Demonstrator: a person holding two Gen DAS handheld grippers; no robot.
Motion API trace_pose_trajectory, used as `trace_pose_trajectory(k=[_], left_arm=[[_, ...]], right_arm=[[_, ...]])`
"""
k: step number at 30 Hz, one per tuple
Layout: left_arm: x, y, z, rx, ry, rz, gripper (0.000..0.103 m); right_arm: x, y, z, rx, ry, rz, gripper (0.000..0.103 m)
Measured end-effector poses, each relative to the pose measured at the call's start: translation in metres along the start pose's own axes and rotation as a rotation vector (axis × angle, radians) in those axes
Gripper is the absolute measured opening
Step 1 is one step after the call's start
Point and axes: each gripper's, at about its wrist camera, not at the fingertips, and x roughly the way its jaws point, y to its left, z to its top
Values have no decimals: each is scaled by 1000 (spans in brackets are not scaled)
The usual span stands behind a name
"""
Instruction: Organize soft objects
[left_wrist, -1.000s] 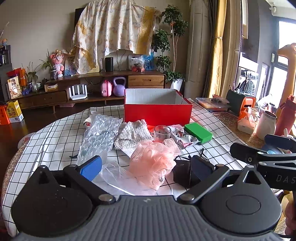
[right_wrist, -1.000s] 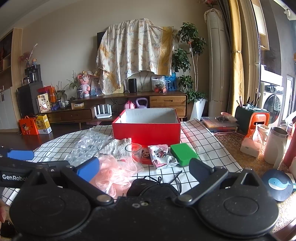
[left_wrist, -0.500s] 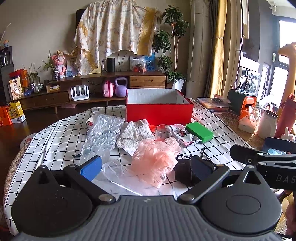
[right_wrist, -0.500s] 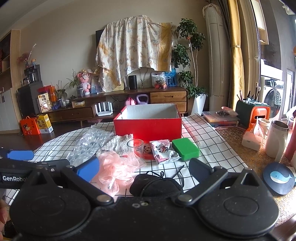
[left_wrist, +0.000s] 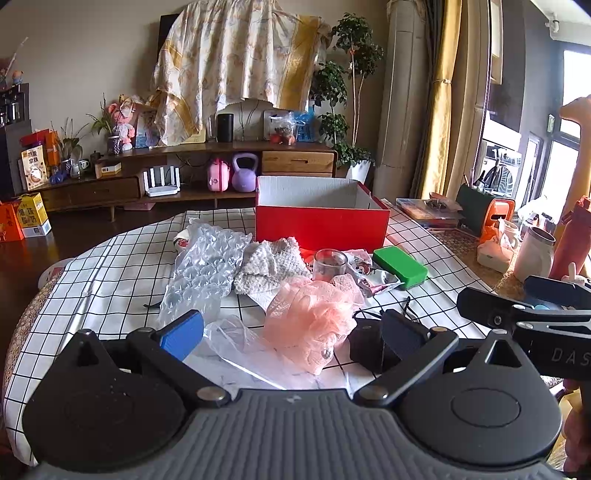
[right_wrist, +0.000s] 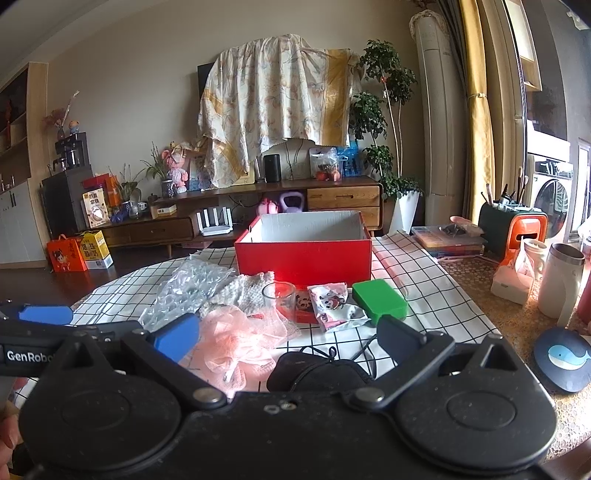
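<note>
Black pouch (right_wrist: 317, 371) half hidden behind right gripper (right_wrist: 286, 338).

Both cams drifted slightly: red cardboard box (right_wrist: 303, 254) & pink mesh puff (left_wrist: 312, 317) sit a bit further right in left view, a bit higher in right view. Nothing grabbed.

The table (left_wrist: 122, 258) wears a white cloth with a black grid. The open box (left_wrist: 321, 225) is red outside, white inside. Before it lie a pink mesh puff (left_wrist: 314, 314), a cream knitted cloth (left_wrist: 269, 266), clear bubble wrap (left_wrist: 207, 266), a green block (left_wrist: 400, 262) and a black pouch (right_wrist: 317, 369). The draped sheet (right_wrist: 277, 99) is cream with yellow bands.
</note>
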Motion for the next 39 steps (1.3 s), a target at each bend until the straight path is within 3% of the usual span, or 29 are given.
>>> trace_pose_trajectory(k=[39], left_arm=[[12,7,-3,-30,25,-15,103]], right_arm=[[15,-5,-2,20,30,33,100]])
